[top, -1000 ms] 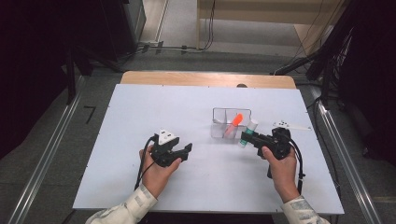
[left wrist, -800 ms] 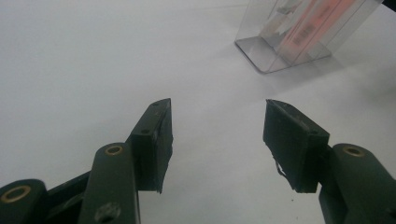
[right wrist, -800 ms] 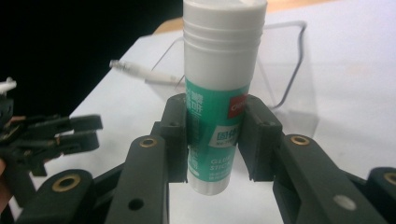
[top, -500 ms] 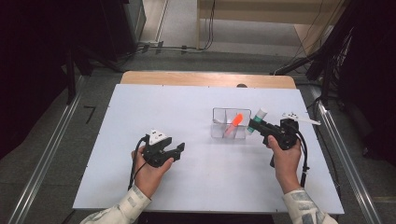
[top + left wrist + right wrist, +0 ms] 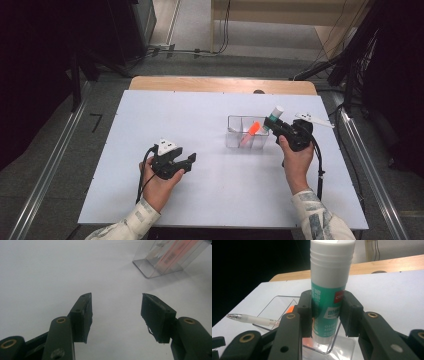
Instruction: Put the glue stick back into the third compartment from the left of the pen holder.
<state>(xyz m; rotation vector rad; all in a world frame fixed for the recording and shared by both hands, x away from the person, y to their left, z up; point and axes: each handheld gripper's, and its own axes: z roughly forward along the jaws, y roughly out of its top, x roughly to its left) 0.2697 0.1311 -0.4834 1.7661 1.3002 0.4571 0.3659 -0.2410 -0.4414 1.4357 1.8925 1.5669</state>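
My right gripper (image 5: 276,128) is shut on a glue stick (image 5: 274,114) with a white cap and a green label. It holds the stick tilted upright over the right end of a clear plastic container (image 5: 235,120). In the right gripper view the jaws (image 5: 325,312) clamp the glue stick (image 5: 329,287) at its label, with its base above the container (image 5: 272,305). An orange marker (image 5: 251,131) leans inside the container. My left gripper (image 5: 176,163) rests open near the table's front left, nothing between its jaws (image 5: 116,312). The container (image 5: 150,268) and marker (image 5: 172,252) lie ahead of it.
A white pen (image 5: 254,319) shows at the container's left side; I cannot tell whether it is inside. The white table (image 5: 200,115) ends in a wooden strip at the back. Cables trail from both grippers toward the front edge.
My right gripper has carried the glue stick from in front of the container up toward its right end, tipping it more upright. The left gripper has barely moved.
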